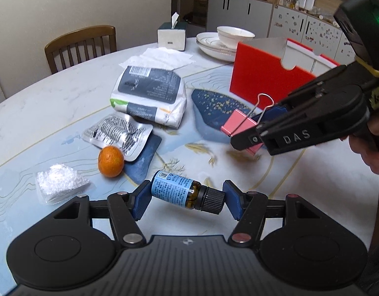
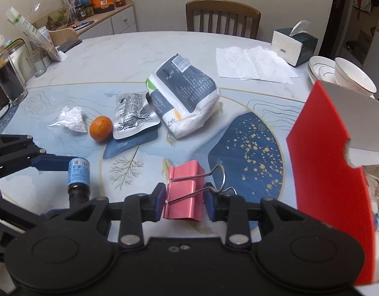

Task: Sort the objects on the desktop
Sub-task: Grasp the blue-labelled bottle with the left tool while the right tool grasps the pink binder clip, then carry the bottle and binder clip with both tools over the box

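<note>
The marble table [image 2: 130, 56] carries a red box [image 2: 330, 172] at the near right. A soft tissue pack [image 2: 187, 91] lies at the centre, light and squashy, best taken across its middle. The left gripper [image 1: 187, 196] clamps a small glass bottle [image 1: 182, 190] end to end, smooth and breakable. The right gripper [image 2: 184, 199] pinches a stiff pink binder clip [image 2: 183, 190] by its flat sides, off the tabletop.

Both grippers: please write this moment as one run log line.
left gripper: shut on small bottle | right gripper: shut on pink binder clip | both lifted off table | red box: beside clip
</note>
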`<state>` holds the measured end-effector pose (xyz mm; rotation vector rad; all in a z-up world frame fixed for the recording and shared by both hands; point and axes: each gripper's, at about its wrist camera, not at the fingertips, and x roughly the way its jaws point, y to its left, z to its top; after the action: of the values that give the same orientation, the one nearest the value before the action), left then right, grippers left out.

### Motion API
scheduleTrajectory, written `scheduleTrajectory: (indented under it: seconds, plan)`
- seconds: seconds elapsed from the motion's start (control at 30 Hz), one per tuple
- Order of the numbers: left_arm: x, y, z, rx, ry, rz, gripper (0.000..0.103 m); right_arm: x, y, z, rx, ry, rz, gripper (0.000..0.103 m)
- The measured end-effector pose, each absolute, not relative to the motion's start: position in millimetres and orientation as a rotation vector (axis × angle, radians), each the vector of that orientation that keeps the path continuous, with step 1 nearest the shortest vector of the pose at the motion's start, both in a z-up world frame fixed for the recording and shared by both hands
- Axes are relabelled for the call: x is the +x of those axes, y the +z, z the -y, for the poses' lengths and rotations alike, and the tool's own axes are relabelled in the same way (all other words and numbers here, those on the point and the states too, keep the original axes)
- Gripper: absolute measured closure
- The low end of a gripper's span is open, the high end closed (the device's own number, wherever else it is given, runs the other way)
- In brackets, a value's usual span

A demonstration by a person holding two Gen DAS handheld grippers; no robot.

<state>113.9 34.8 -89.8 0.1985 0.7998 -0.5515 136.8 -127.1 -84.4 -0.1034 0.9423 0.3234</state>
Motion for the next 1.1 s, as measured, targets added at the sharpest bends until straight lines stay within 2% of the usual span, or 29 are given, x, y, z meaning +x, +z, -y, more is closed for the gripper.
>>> scheduleTrajectory:
  seconds: [1.1]
  plan:
    - [101,-12,60,0.156,-0.676,-0.684,0.041,88,8,238,-0.033,0.27,-0.804,0.071]
